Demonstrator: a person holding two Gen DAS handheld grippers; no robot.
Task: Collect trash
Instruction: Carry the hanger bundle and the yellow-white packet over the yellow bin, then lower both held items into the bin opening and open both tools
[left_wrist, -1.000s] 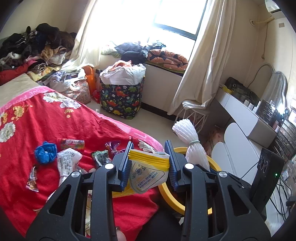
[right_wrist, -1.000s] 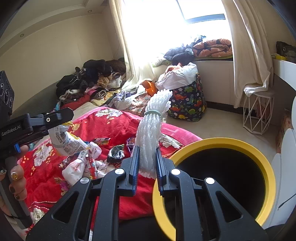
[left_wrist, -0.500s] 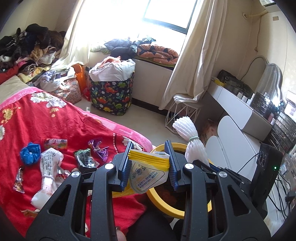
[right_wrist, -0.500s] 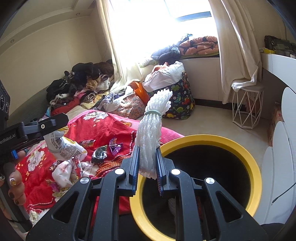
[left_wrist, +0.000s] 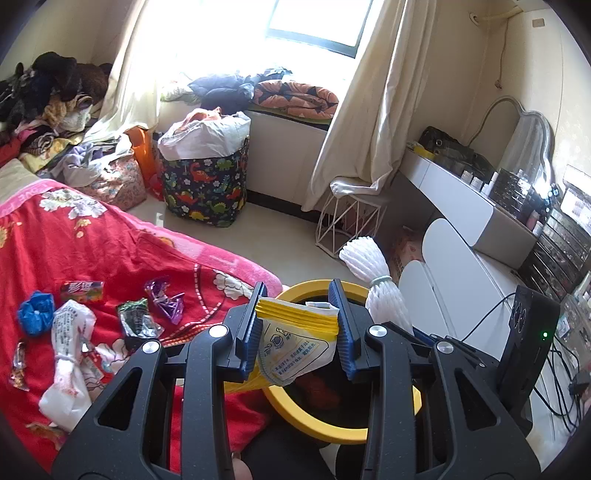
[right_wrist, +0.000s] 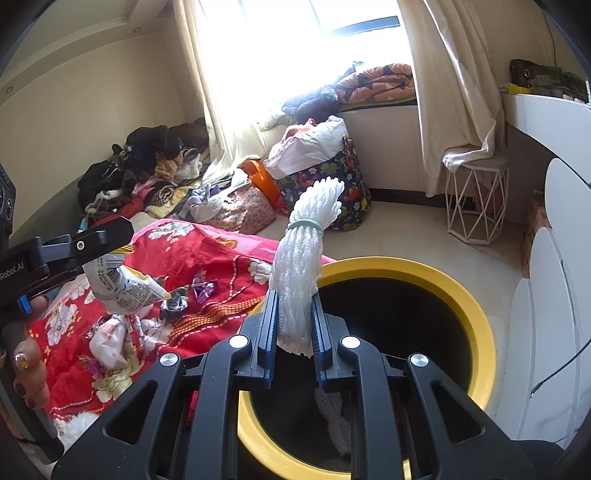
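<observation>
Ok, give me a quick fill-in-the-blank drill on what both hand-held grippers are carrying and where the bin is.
1. The left hand-held gripper is shut on a snack bag with a ____ top edge.
2. The right hand-held gripper is shut on a bundle of white foam netting bound by a ____ band.
3. The black bin below both hand-held grippers has a ____ rim.
4. Loose wrappers lie on the ____ blanket.

Missing words: yellow; green; yellow; red
</observation>
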